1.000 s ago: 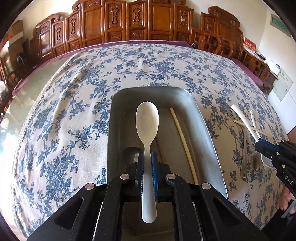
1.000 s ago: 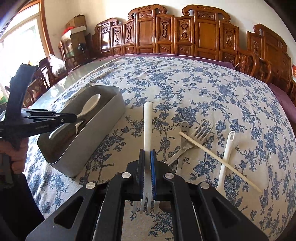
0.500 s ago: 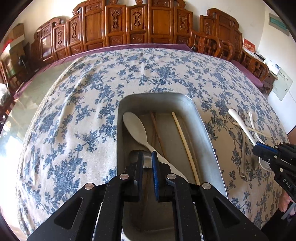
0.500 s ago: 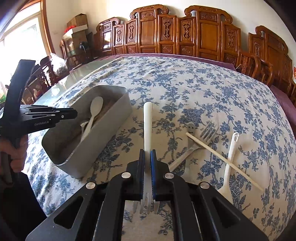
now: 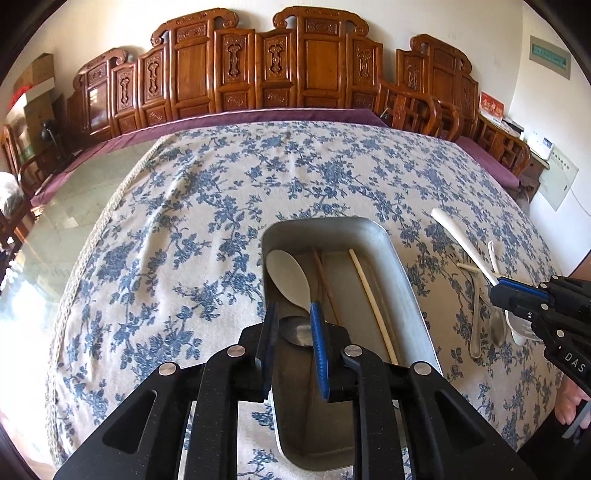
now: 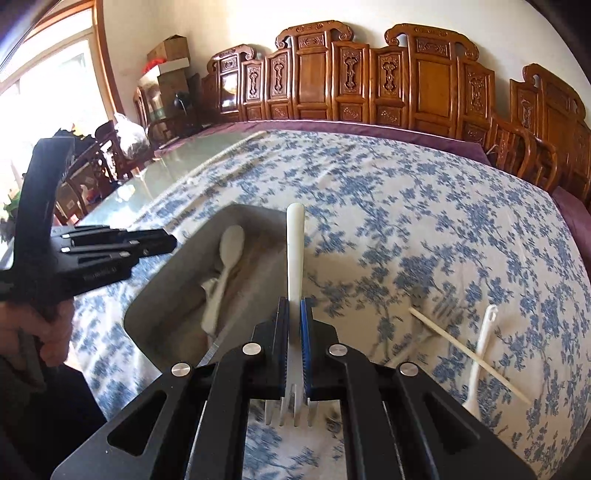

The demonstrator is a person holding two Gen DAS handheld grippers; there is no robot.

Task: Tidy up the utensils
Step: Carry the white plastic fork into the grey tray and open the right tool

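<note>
A row of carved wooden chairs (image 5: 291, 62) lines the pale wall (image 6: 236, 26) beyond the long table (image 5: 92, 192), whose glass top carries a purple runner (image 5: 258, 118) and a blue-flowered cloth (image 5: 207, 206). At the left of the right wrist view, bright daylight pours through a wood-framed window (image 6: 48, 81), beside stacked cardboard boxes (image 6: 166, 62). A green sign (image 5: 550, 57) hangs on the right wall.

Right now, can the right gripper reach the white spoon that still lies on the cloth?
Probably not yet: the right gripper is shut on a white fork. The white spoon itself lies uncovered on the cloth, beside a chopstick.
</note>
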